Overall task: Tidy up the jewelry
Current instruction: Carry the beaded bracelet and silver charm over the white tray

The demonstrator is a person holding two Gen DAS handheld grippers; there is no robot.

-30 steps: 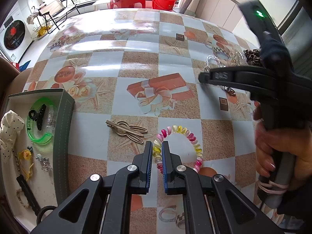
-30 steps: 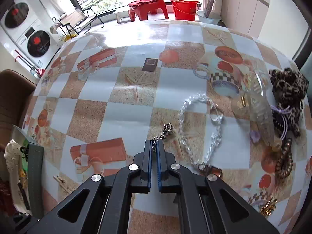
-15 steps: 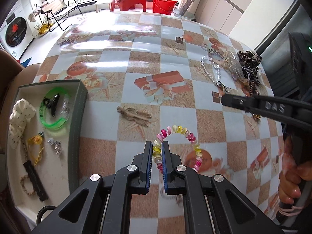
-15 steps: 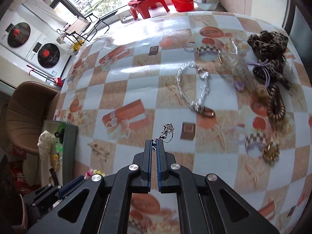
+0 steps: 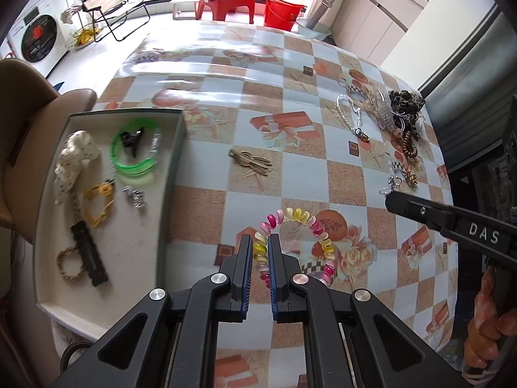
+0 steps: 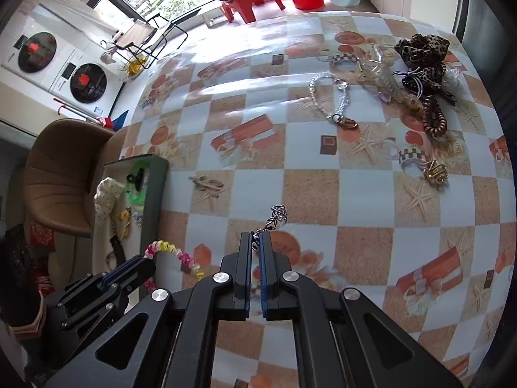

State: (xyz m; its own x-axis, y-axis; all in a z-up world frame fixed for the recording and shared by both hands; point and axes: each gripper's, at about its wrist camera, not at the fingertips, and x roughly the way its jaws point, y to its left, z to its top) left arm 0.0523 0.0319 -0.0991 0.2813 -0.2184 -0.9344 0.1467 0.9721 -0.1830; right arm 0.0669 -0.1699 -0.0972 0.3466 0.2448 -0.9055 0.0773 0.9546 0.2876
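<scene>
My left gripper [image 5: 259, 241] is shut on a pink-and-yellow spiral hair tie [image 5: 303, 218] and holds it above the table, right of the green tray [image 5: 169, 174]. The tray holds a green bangle [image 5: 134, 152], a white scrunchie [image 5: 76, 155] and other small pieces. My right gripper [image 6: 256, 237] is shut on a small silver chain ornament [image 6: 277, 216], held above the table. The left gripper [image 6: 129, 270] and hair tie [image 6: 174, 253] show at the lower left of the right wrist view, next to the tray [image 6: 155, 190].
A tan hair clip [image 5: 248, 161] lies mid-table. At the far right lie a clear bead bracelet [image 6: 329, 97], a leopard scrunchie [image 6: 420, 51], a brown spiral tie [image 6: 434, 116] and a gold piece [image 6: 436, 171]. A brown chair [image 6: 58, 174] stands left of the table.
Both grippers have lifted and pulled back toward the near side with their items. The left gripper has shifted toward the tray; more of the tray shows now.
</scene>
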